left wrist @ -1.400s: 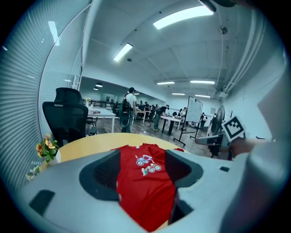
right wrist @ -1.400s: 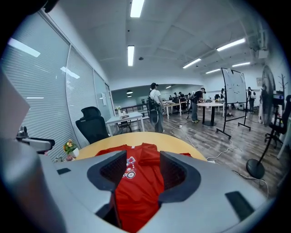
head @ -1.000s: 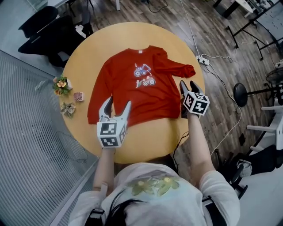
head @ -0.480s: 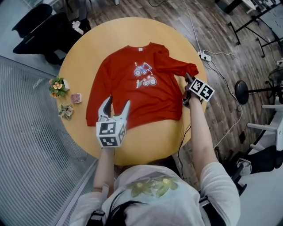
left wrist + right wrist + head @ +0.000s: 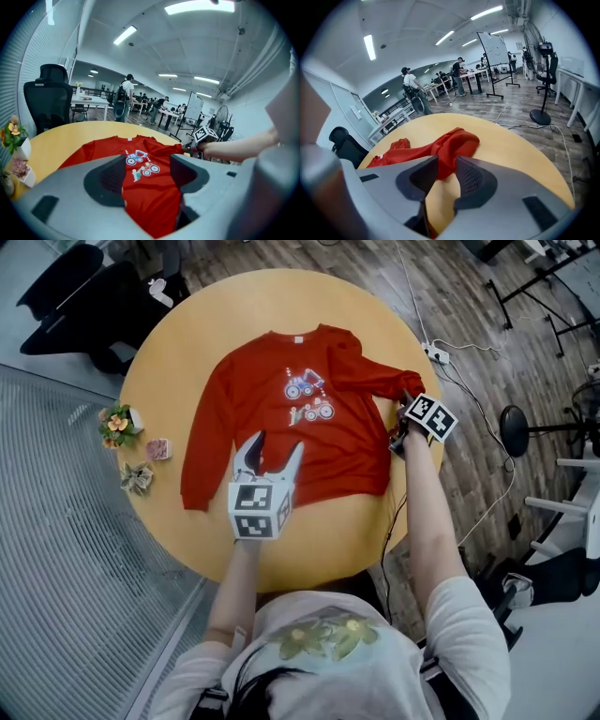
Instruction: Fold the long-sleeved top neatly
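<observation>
Top (image 5: 272,437) lengthwise; collar (image 5: 298,337) far (hem (image 5: 319,491) near)

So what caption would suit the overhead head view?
Red long-sleeved top flat on a round table; left claw open over its lower front, right claw just closing on a sleeve end.
</observation>
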Tool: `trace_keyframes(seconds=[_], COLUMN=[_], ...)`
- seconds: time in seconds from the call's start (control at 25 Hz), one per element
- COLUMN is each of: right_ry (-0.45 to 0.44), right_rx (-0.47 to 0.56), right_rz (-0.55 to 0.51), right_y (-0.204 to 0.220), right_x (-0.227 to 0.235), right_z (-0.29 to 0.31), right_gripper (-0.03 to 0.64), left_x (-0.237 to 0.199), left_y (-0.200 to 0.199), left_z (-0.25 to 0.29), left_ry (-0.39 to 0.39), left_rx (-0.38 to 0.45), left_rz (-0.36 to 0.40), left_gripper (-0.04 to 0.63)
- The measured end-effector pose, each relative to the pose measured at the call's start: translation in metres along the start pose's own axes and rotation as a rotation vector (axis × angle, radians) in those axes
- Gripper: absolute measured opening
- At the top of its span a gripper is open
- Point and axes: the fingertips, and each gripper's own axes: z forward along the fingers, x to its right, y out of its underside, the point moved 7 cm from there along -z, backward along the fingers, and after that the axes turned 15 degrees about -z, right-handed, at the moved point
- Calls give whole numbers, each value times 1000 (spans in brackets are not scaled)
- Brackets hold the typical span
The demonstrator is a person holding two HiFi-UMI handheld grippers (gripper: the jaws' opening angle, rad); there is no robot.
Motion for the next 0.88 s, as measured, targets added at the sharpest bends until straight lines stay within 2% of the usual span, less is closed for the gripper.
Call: trace_keyframes(seconds=[0.28,0.56,0.72,0.88], right_ry=[22,14,22,29], right_rx=[-14,1,48,127], right_rz=[-73,-129,-291,-547], right_y=[3,-9,-30,-57], right_x=[4,12,3,-21], right_z=[-1,-13,-29,-48], right_gripper=[43,29,29,29], left_x=[51,78,70,59], left_y=[5,22,26,24], left_z=[54,66,64,57], left_ry=[117,183,165,143], left_rx=[-78,-141,-144,-133], left_rz=[37,86,74,56], left_gripper=[290,290,290,290])
